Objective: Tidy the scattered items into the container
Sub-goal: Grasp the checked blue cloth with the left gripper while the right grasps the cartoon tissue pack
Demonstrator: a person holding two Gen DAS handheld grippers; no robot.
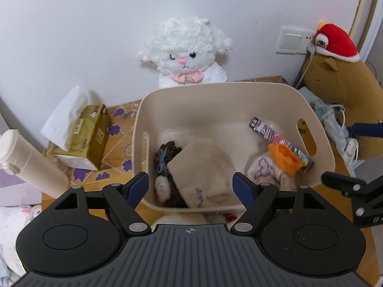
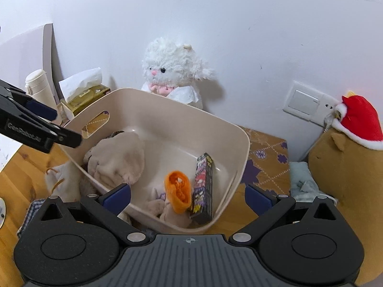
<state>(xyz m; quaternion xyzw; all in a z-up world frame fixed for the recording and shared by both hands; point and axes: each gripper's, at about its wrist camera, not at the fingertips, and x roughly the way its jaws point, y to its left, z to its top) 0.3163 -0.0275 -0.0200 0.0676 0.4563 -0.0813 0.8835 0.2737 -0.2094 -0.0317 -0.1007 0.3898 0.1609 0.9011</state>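
Your beige container [image 1: 153,100] sits upright on the counter, a handle slot in each end wall. Inside it you have a cream fleece cloth [image 1: 203,167] bunched at one end over something dark and fuzzy [image 1: 165,155], an orange knit piece [image 2: 178,191], and a long dark printed box [image 2: 203,189] lying just beside the orange piece.

The beige bin [image 1: 153,110] hides the lower body of the white plush [image 1: 184,47]. The brown plush [image 2: 347,165] is cut by the right edge. Print on the dark box [image 2: 203,186] is too small to read.
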